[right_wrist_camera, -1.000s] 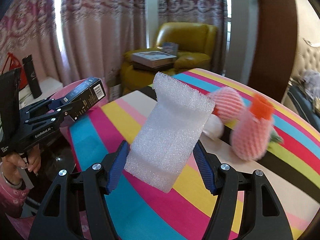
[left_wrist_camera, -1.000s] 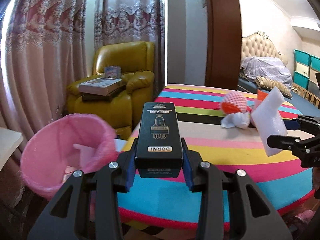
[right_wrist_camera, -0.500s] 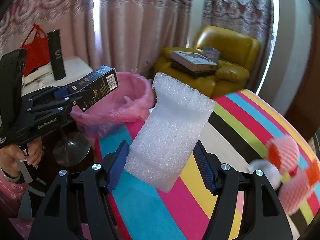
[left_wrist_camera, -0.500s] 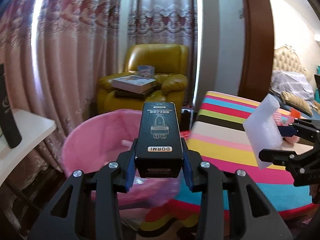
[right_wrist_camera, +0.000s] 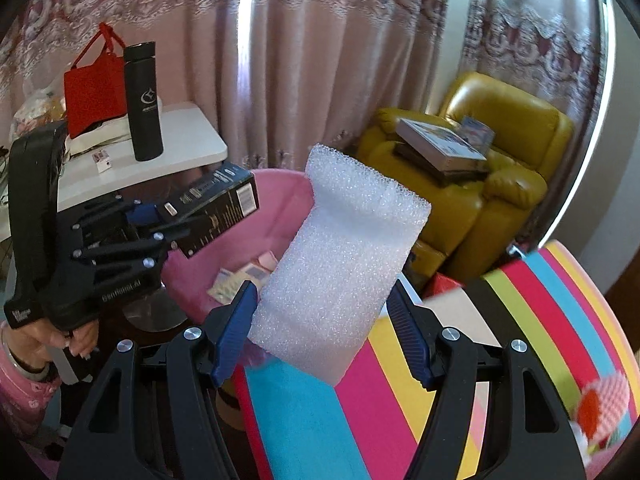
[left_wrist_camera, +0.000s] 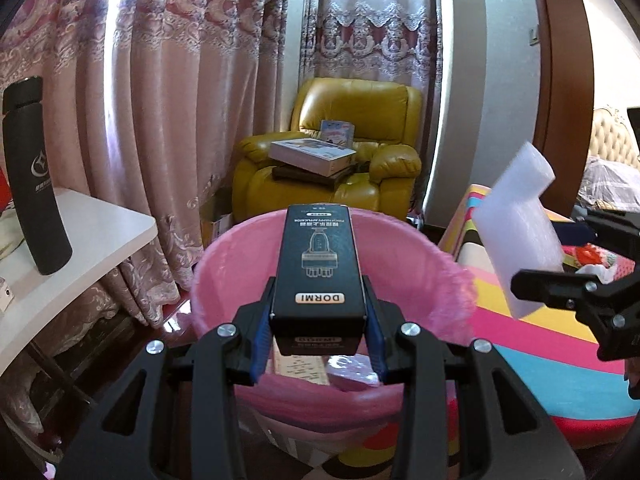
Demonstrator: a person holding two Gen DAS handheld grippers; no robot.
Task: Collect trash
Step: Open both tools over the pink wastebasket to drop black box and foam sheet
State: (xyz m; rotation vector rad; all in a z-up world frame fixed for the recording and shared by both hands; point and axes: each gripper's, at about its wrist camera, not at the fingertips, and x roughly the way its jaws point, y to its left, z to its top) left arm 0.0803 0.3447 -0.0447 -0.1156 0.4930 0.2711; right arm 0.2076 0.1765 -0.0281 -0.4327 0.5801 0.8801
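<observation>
Both claws swung away from the striped worktop [right_wrist_camera: 532,320] toward the pink bin [left_wrist_camera: 400,248], now centred in the left view. Left claw [left_wrist_camera: 318,336] pinches the black DORMI box [left_wrist_camera: 318,264], far end out over the bin's mouth. Right claw [right_wrist_camera: 320,334] pinches the white foam sheet [right_wrist_camera: 340,272], over the worktop edge just beside the bin. Paper scraps [right_wrist_camera: 240,280] lie in the bin. Pink foam netting [right_wrist_camera: 604,404] sits on the worktop.
</observation>
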